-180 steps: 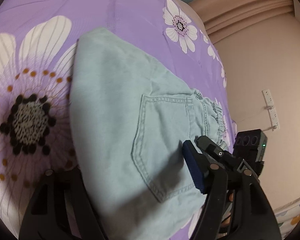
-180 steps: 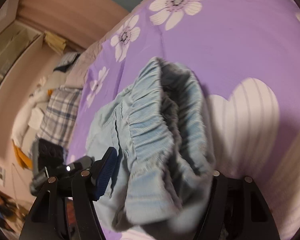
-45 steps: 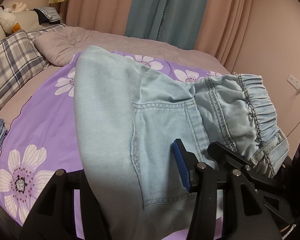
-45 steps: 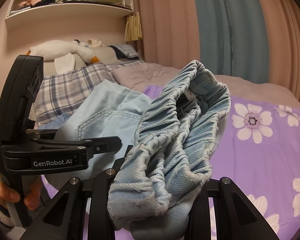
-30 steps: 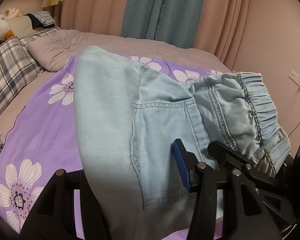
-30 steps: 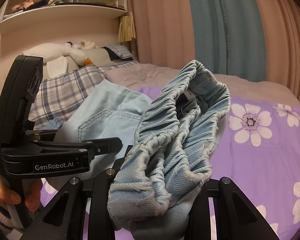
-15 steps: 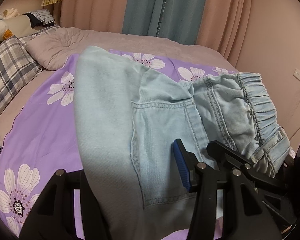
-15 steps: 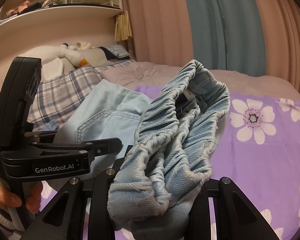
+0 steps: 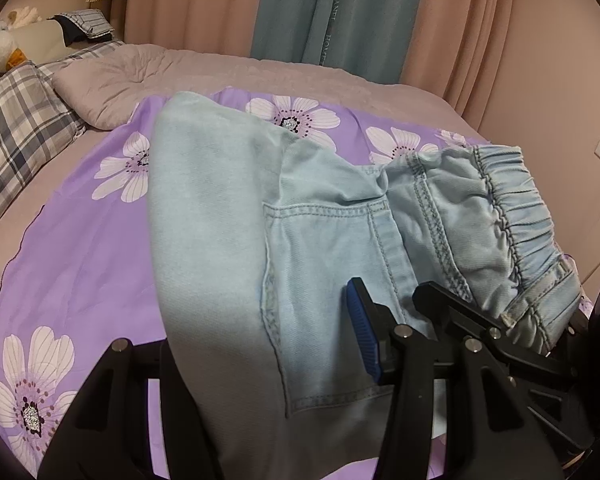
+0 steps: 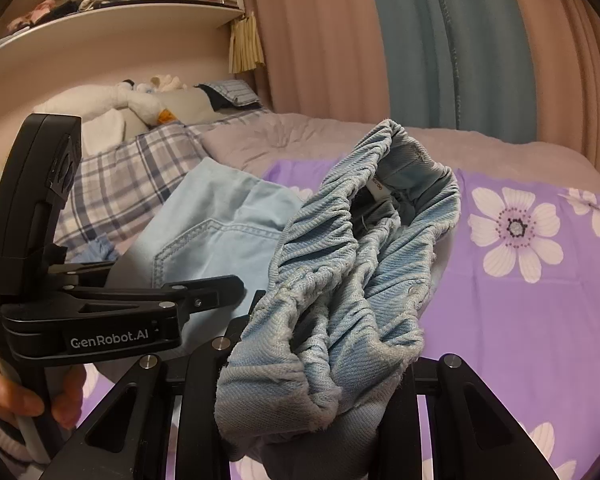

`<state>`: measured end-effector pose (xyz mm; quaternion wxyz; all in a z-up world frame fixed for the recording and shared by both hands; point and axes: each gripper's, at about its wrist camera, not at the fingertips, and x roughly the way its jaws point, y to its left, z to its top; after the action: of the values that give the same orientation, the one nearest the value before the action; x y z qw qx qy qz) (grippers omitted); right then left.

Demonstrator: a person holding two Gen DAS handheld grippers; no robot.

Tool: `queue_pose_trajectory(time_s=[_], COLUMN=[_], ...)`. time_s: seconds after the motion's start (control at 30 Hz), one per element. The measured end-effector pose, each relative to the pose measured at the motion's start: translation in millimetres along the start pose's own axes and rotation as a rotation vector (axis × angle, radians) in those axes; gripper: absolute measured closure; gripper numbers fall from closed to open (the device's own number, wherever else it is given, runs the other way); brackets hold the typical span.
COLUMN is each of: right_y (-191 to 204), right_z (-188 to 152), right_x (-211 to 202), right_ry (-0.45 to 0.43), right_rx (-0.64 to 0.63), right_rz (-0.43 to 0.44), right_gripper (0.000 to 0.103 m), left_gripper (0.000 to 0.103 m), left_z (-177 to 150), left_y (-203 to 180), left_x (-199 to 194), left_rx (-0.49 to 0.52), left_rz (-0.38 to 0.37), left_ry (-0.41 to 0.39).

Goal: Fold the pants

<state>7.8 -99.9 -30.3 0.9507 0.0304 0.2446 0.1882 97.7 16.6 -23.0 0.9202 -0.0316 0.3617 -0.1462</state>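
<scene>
Pants [image 9: 228,216] held above the bed [image 9: 80,240]
I have both grippers, left [image 9: 260,360] and right [image 10: 300,384], clamped on them, frame bottom

The pants [image 9: 308,248] hang above the bed [image 9: 80,240], between both grippers. The left gripper [image 9: 260,360] holds the pocket side. The right gripper [image 10: 300,392] holds the waistband. Pillows [image 9: 16,128] lie behind, on the left.

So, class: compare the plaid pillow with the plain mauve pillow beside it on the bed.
The plaid pillow is checked grey, blue and white; the mauve pillow is one plain colour. The plaid pillow lies nearer the headboard side; the mauve pillow borders the purple floral sheet. Both lie flat on the bed.
</scene>
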Motion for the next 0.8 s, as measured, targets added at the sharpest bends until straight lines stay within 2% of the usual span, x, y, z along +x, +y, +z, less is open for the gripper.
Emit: queue_pose_trajectory(time_s=[0.8], right_y=[1.0], right_z=[-2.8], right_x=[20.1], right_ry=[0.051], right_rx=[0.037], right_rz=[0.000], right_gripper=[0.070], left_gripper=[0.052], left_z=[-1.3], left_y=[14.5], left_x=[36.4], left_rx=[-0.023], left_rz=[0.023], left_ry=[0.046])
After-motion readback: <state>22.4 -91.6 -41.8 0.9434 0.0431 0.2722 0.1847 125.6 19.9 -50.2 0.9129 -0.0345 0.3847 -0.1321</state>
